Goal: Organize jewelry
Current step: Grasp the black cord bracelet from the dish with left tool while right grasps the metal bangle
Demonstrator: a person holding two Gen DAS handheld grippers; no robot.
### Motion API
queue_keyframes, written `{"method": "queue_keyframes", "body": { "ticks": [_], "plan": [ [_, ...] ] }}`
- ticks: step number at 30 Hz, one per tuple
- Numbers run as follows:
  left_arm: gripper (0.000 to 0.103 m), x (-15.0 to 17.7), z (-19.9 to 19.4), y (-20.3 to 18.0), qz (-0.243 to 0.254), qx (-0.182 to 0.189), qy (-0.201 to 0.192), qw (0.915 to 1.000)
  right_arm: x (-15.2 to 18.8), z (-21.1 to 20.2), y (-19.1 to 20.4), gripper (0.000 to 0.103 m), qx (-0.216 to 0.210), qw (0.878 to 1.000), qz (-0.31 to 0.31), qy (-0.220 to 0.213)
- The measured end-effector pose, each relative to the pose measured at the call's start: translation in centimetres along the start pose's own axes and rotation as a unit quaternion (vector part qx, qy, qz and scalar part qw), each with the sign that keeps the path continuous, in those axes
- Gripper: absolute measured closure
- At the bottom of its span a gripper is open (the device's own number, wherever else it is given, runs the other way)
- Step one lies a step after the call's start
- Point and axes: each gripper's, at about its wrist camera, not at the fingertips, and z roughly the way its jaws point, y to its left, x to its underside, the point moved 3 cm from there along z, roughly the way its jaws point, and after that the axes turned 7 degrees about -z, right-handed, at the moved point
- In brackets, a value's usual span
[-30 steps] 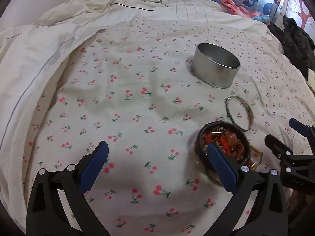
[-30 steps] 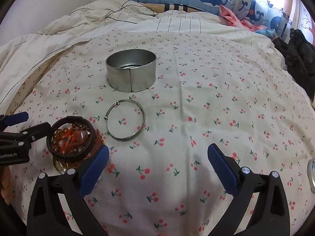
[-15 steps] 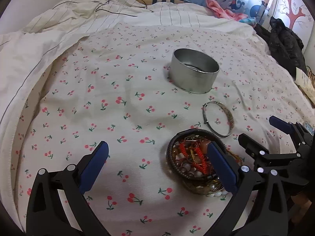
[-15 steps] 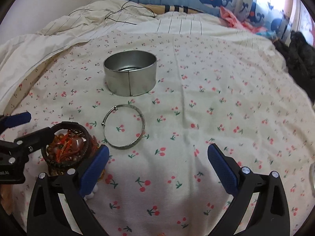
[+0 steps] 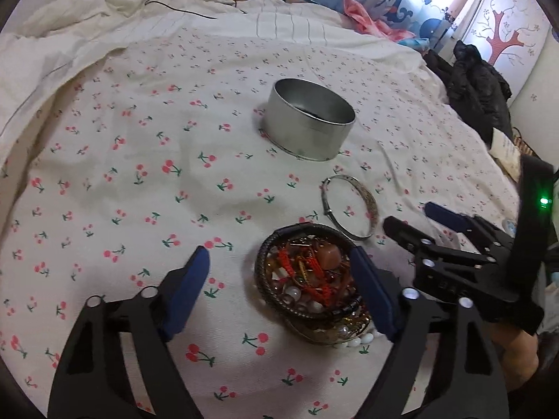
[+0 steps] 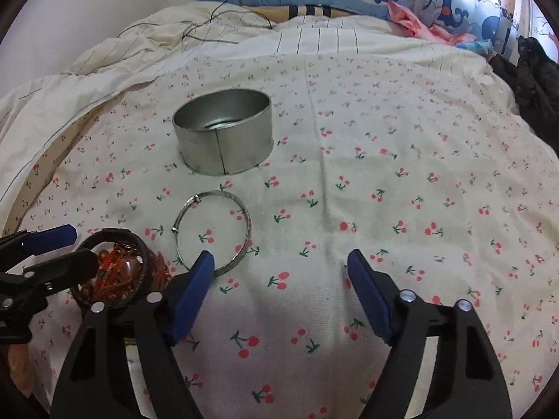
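Left wrist view shows my left tongs [image 5: 279, 279] closing on nothing, with the heap of jewelry [image 5: 311, 282] just inside their right pad. My right tongs [image 6: 279, 272] close too, empty, their left pad over the bangle's [image 6: 213, 232] near rim. I should center before squeezing; the tin [image 6: 223, 132] waits farther away.

Bed sheet [image 6: 401, 181] open to R of tin [image 6: 223, 139], wide free room. Bangle [image 6: 213, 232] flat btwn tin & jewelry pile [image 5: 311, 279]. Left claw [image 5: 279, 289] closing beside pile, right claw [image 6: 279, 289] closing over bare sheet, crowd near side.
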Motion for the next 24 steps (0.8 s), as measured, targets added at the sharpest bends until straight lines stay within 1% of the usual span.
{"method": "queue_keyframes", "body": {
  "ticks": [3, 8, 10, 11, 13, 17, 20, 21, 22, 24],
  "plan": [
    [0.033, 0.1, 0.1, 0.3, -0.001, 0.001, 0.000, 1.0000, -0.4, 0.1, 0.4, 0.033, -0.005, 1.000, -0.009, -0.005],
    [0.043, -0.2, 0.6, 0.9, -0.015, 0.006, 0.004, 0.9999, -1.1, 0.6, 0.5, 0.033, -0.013, 1.000, -0.007, -0.006],
    [0.056, -0.3, 1.0, 1.1, -0.017, 0.004, 0.010, 0.9998, -1.5, 1.0, 0.7, 0.034, -0.019, 1.000, -0.006, -0.004],
    [0.060, -0.3, 1.2, 1.1, -0.015, 0.004, 0.014, 0.9998, -1.6, 1.2, 0.8, 0.036, -0.020, 1.000, -0.008, -0.002],
    [0.077, -0.3, 1.6, 1.1, -0.009, 0.001, 0.020, 0.9998, -1.9, 1.6, 1.2, 0.037, -0.022, 1.000, -0.014, 0.002],
    [0.090, -0.6, 1.9, 0.9, 0.002, -0.002, 0.025, 0.9997, -2.4, 2.6, 1.6, 0.040, -0.025, 0.999, -0.014, 0.014],
    [0.091, -0.8, 2.0, 0.8, 0.009, 0.001, 0.030, 0.9995, -2.6, 3.3, 1.7, 0.045, -0.025, 0.999, -0.018, 0.022],
    [0.092, -0.8, 2.0, 0.8, 0.010, 0.002, 0.032, 0.9994, -2.7, 3.5, 1.8, 0.050, -0.022, 0.999, -0.022, 0.025],
    [0.092, -1.0, 2.0, 0.8, 0.013, 0.005, 0.033, 0.9994, -2.8, 3.8, 1.9, 0.052, -0.019, 0.999, -0.028, 0.028],
    [0.093, -1.3, 1.9, 0.8, 0.012, 0.015, 0.034, 0.9992, -2.9, 4.0, 2.2, 0.067, -0.018, 0.998, -0.042, 0.031]
  ]
}}
